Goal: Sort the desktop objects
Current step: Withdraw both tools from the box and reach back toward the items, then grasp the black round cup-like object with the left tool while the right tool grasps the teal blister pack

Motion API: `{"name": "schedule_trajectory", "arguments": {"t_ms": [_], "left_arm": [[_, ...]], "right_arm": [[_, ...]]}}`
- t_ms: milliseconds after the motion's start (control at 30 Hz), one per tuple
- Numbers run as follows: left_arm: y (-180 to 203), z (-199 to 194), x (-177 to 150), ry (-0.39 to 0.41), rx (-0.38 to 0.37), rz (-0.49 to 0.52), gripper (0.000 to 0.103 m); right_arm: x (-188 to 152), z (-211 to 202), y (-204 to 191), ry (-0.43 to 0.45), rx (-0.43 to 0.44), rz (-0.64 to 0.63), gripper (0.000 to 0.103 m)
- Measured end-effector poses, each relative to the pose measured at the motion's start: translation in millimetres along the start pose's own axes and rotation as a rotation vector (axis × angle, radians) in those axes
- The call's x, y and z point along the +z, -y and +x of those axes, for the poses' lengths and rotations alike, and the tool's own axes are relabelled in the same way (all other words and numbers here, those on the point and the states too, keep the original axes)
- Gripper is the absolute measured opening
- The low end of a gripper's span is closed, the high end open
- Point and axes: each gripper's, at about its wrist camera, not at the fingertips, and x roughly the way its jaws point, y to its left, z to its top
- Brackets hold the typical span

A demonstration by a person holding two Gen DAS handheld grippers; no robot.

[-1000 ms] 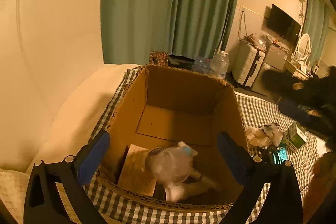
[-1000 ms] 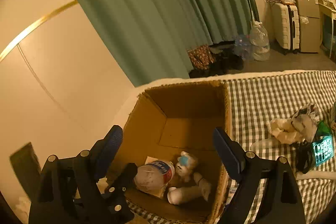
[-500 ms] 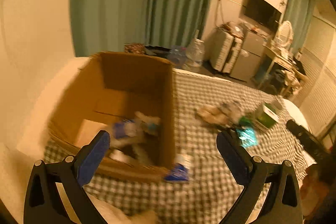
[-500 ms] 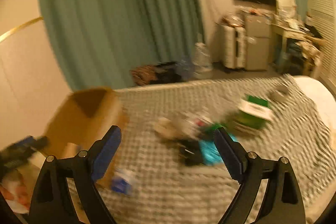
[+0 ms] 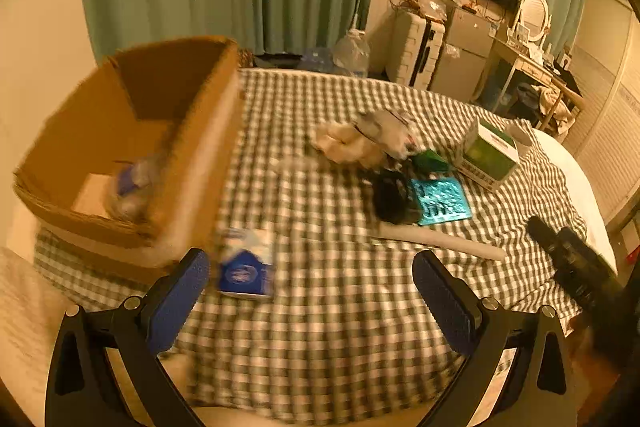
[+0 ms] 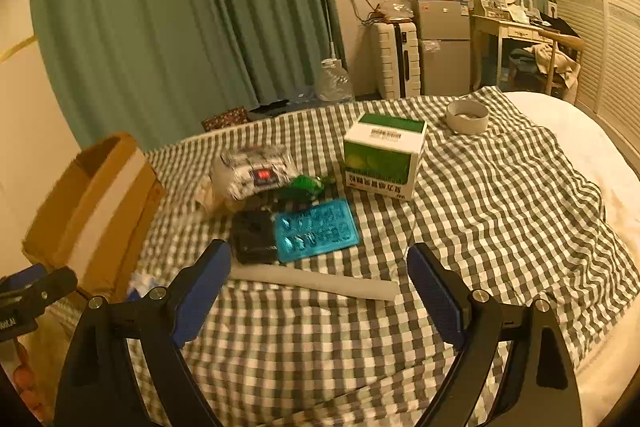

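Both the left gripper and the right gripper hang empty with fingers spread above the bed, where unsorted clutter, including a white tube, lies mid-frame, awaiting the box at left.

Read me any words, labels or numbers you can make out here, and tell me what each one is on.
None reads clearly.
Green and white box: a barcode label and a row of characters, too small and distorted.
Blue and white carton: round logo, blurred.
Clear packet: red label, unreadable.
Teal sheet: embossed shapes, no text.
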Motion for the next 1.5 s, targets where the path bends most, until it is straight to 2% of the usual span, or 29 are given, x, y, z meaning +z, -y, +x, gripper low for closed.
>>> {"name": "schedule_trajectory", "arguments": {"t_ms": [100,200,300,367,467,633,767,833,967,1067,1133,1200,1233,1267,1333,1367,1433,1500], "left_arm": [[24,19,-1,-0.005,-0.020,0.007,0.103],[57,43,4,-0.020,-0.003,0.060,0.103],[86,72,13,-0.018,0.021,0.118,0.103],[98,94,19,-0.018,0.031,0.130,0.103],[103,126,27,-0.039,0.028,0.111,0.103],[98,170,30,-0.099,-0.001,0.048,0.103],[93,190,26,-0.109,0.086,0.093,0.102],[86,187,25,-0.083,0.061,0.073,0.102],[77,187,26,-0.059,0.078,0.087,0.102],[65,196,34,-0.071,0.111,0.128,0.102],[52,197,40,-0.074,0.137,0.106,0.102],[40,197,42,-0.080,0.111,0.074,0.102],[37,197,42,-0.073,0.068,0.094,0.102],[35,199,42,-0.071,0.062,0.119,0.102],[34,204,38,-0.073,0.115,0.163,0.102],[32,207,36,-0.078,0.124,0.171,0.102],[27,210,34,-0.093,0.094,0.139,0.101],[21,211,34,-0.099,0.064,0.108,0.098]], "right_arm": [[-9,14,11,-0.019,-0.011,-0.011,0.090],[-9,28,28,-0.031,-0.044,0.000,0.090],[-6,42,57,-0.076,-0.038,0.100,0.090],[-4,45,73,-0.070,-0.031,0.154,0.090],[0,56,82,-0.053,-0.075,0.109,0.090],[-1,83,86,-0.092,-0.059,0.103,0.090],[1,95,77,-0.095,-0.042,0.046,0.090],[0,101,72,-0.096,-0.030,0.029,0.090],[-2,114,65,-0.125,-0.024,0.010,0.090],[-2,122,58,-0.124,-0.025,-0.009,0.090],[-1,128,55,-0.125,-0.015,-0.008,0.090],[0,139,47,-0.136,-0.010,-0.045,0.090],[0,143,43,-0.141,-0.008,-0.062,0.090],[0,149,39,-0.153,-0.002,-0.076,0.090],[2,158,31,-0.195,0.042,-0.079,0.090],[2,158,25,-0.187,0.057,-0.081,0.090],[1,161,12,-0.192,0.079,-0.123,0.092],[-4,168,-1,-0.217,0.058,-0.178,0.092]]}}
